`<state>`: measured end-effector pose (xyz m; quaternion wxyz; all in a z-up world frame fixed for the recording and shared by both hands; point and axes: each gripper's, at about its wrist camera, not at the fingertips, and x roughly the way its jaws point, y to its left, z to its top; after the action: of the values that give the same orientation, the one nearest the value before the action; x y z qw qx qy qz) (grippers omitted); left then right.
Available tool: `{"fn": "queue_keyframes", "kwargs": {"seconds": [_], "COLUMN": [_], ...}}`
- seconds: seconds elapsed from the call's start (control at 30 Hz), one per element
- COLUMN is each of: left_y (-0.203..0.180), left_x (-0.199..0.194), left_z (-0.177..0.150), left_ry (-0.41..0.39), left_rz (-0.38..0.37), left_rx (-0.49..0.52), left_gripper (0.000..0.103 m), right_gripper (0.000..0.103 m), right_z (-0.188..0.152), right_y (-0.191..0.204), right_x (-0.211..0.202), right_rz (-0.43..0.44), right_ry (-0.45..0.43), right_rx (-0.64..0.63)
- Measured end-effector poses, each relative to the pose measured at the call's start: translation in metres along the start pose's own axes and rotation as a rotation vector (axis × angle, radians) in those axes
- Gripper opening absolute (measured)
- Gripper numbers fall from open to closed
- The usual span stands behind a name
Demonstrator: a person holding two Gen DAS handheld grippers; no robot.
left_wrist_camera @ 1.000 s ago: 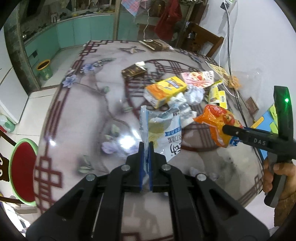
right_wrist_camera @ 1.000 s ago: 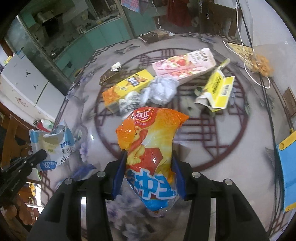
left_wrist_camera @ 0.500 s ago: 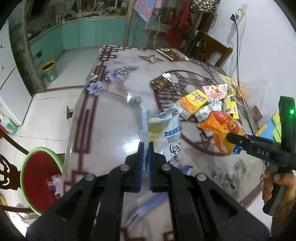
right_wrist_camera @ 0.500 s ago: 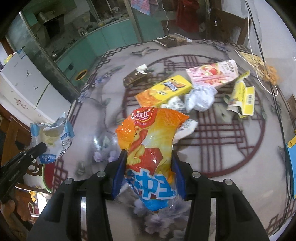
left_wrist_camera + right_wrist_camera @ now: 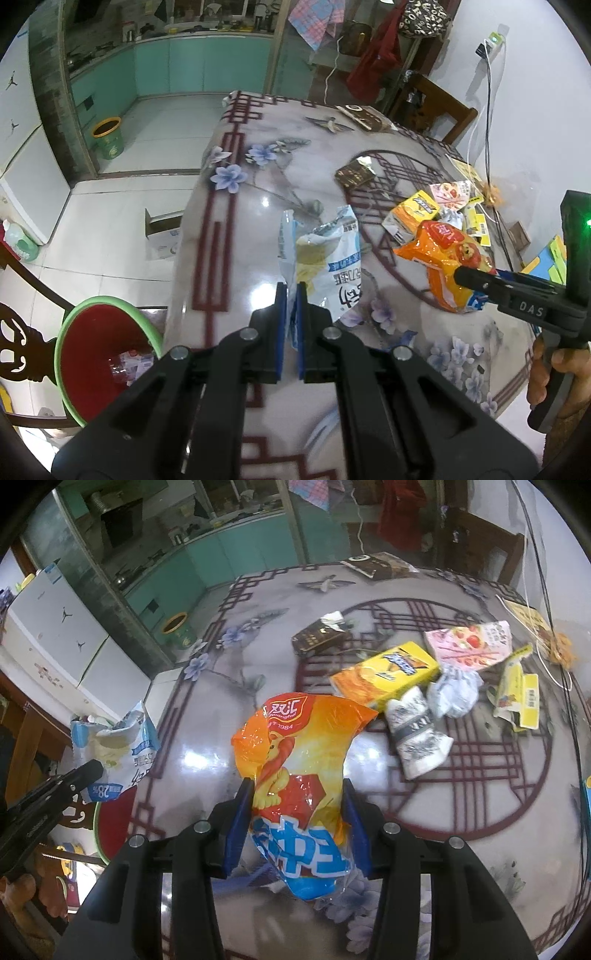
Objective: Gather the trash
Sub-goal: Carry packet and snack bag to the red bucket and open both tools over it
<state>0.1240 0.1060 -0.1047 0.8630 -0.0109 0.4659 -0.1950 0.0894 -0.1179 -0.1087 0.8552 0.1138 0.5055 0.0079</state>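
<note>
Both grippers have carried their loads back from the middle of the table (image 5: pixel 229 236) toward its near edge, and the red bin (image 5: pixel 98 350) with the green rim, barely in sight a second ago, now sits in full view below the left corner. The left gripper (image 5: pixel 290 295) has its jaws pressed together on the lower edge of a torn blue-and-white bag (image 5: pixel 328 266), which stands up from the pinch clear of the tabletop. The right gripper (image 5: pixel 299 805) has its jaws partway spread and clamped across the width of a puffy orange bag (image 5: pixel 299 760), a hold that suits its bulk. Lifting both at once looks meant to save a trip to the bin, which already holds some scraps. More trash waits near the table's centre: a yellow box (image 5: pixel 388 675), a pink box (image 5: pixel 469 646), a brown wrapper (image 5: pixel 317 637) and crumpled paper (image 5: pixel 456 690). By these pictures the collecting is only partly done.
</note>
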Motion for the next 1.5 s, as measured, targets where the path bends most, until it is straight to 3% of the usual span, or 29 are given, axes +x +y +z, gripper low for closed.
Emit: {"fn": "queue_keyframes", "kwargs": {"seconds": [0.7, 1.2, 1.5], "left_y": [0.075, 0.159, 0.206], "left_x": [-0.007, -0.018, -0.034], "left_z": [0.002, -0.029, -0.056], "left_ry": [-0.011, 0.017, 0.033], "left_rz": [0.054, 0.18, 0.263], "left_rx": [-0.098, -0.243, -0.338], "left_gripper": [0.003, 0.003, 0.003], "right_gripper": [0.046, 0.046, 0.045], "right_z": [0.019, 0.017, -0.001], "right_y": [0.08, 0.159, 0.216], "right_x": [0.021, 0.054, 0.087], "right_rz": [0.064, 0.161, 0.223], "right_ry": [0.01, 0.077, 0.175], "right_rx": [-0.103, -0.234, -0.348]}}
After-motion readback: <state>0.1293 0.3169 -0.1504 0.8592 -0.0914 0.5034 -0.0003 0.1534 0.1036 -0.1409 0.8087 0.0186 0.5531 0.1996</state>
